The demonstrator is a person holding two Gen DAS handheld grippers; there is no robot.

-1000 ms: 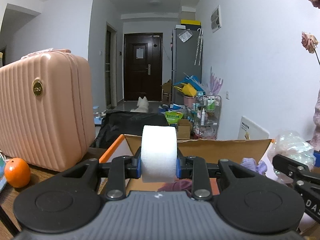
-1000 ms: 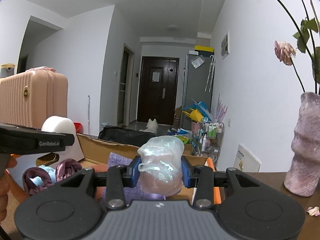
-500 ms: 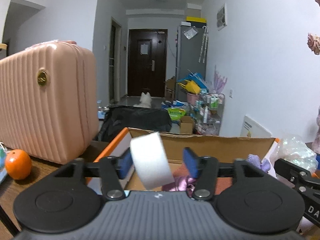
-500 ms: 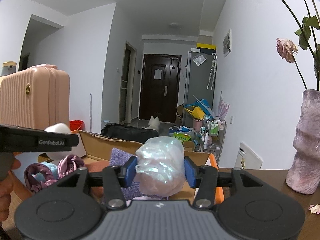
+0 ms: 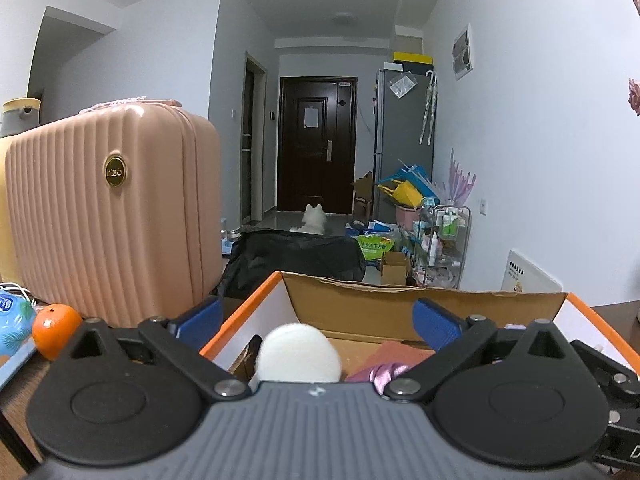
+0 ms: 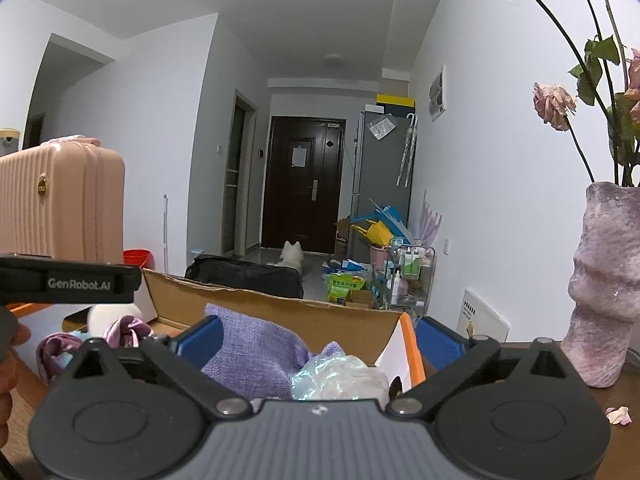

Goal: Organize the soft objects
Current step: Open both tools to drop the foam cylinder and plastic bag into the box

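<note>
An open cardboard box (image 5: 400, 304) with orange edges sits in front of both grippers; it also shows in the right wrist view (image 6: 280, 308). My left gripper (image 5: 316, 320) is open above the box; a white foam roll (image 5: 298, 358) lies loose in the box below it, next to pink cloth (image 5: 396, 360). My right gripper (image 6: 318, 338) is open; a shiny plastic-wrapped bundle (image 6: 340, 374) lies in the box below it, beside a purple cloth bag (image 6: 256, 348). The left gripper's body (image 6: 68, 282) shows at the left of the right wrist view.
A pink suitcase (image 5: 112, 208) stands on the table left of the box, with an orange (image 5: 54, 330) in front of it. A purple vase (image 6: 604, 288) with dried roses stands to the right. Petals (image 6: 618, 414) lie on the table.
Both grippers opened wide. The white roll dropped from the left gripper into the box, and the plastic-wrapped bundle dropped from the right gripper into the box.
</note>
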